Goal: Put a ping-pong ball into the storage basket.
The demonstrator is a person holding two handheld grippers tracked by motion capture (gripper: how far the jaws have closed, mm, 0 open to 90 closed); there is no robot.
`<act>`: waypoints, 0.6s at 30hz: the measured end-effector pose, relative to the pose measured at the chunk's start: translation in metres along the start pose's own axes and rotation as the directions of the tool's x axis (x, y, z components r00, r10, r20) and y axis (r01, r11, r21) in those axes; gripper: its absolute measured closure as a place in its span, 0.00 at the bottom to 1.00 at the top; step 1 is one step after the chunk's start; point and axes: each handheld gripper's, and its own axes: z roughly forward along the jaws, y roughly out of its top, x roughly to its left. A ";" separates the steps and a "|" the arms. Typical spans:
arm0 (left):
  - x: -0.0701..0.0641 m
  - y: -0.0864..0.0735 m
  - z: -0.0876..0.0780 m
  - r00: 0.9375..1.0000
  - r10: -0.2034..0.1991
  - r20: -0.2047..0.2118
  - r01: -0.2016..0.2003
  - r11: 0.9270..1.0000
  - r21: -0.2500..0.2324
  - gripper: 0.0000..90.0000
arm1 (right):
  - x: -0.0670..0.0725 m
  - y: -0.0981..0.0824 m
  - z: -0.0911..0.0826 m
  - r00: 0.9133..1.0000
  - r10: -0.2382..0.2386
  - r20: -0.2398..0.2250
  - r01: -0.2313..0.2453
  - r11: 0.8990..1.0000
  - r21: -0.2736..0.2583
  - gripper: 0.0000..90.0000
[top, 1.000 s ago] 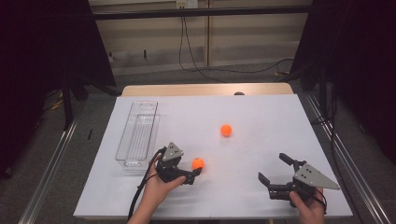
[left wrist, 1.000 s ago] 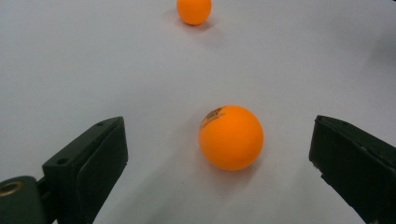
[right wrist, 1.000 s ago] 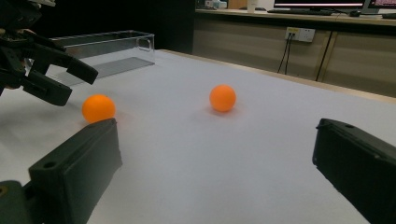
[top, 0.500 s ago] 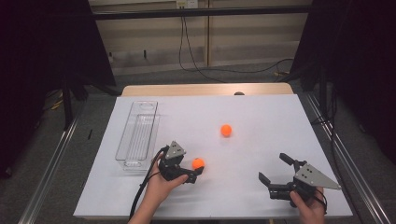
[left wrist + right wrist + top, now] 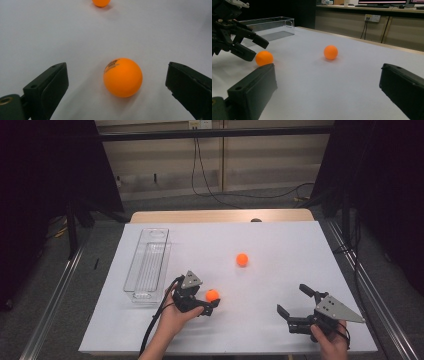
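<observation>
Here we hold the left tongs (image 5: 211, 303) low on the white worktop (image 5: 280, 250), jaws spread wide with the near orange ball (image 5: 212, 295) sitting between them, touching neither jaw in the left gripper view. That ball rests on the worktop just right of the clear tray (image 5: 147, 265), near the tray's closest end. A second orange ball (image 5: 242, 259) lies farther from us, well apart from the first ball and beyond it. Our right tongs (image 5: 295, 306) rest well to the right of the near ball, jaws wide open, holding nothing.
</observation>
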 end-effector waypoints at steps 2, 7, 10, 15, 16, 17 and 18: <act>0.000 0.000 0.001 1.000 -0.002 0.002 0.002 1.000 0.002 0.05 | 0.000 0.000 0.000 1.000 -0.003 -0.002 0.003 1.000 0.001 0.01; 0.001 0.000 0.002 1.000 0.002 -0.002 -0.002 1.000 0.004 0.05 | 0.000 0.000 0.001 1.000 -0.003 -0.003 0.003 1.000 0.000 0.01; 0.001 0.000 0.003 1.000 0.011 0.019 -0.012 1.000 0.015 0.06 | 0.000 0.000 0.001 1.000 -0.003 -0.005 0.003 1.000 0.000 0.01; 0.003 -0.001 0.005 1.000 -0.008 0.006 0.007 1.000 0.020 0.06 | 0.000 0.000 0.001 1.000 -0.002 -0.006 0.002 1.000 0.001 0.01; 0.004 -0.001 0.004 1.000 -0.003 0.006 0.003 1.000 0.027 0.06 | 0.000 0.000 0.001 1.000 -0.003 -0.006 0.003 1.000 0.001 0.01; 0.004 -0.001 0.004 1.000 -0.008 0.008 0.008 1.000 0.025 0.07 | 0.000 0.000 0.001 1.000 -0.004 -0.006 0.004 1.000 0.001 0.01; 0.004 -0.001 0.004 1.000 -0.011 0.010 0.010 1.000 0.022 0.07 | 0.000 0.000 0.001 1.000 -0.006 -0.005 0.006 1.000 0.002 0.01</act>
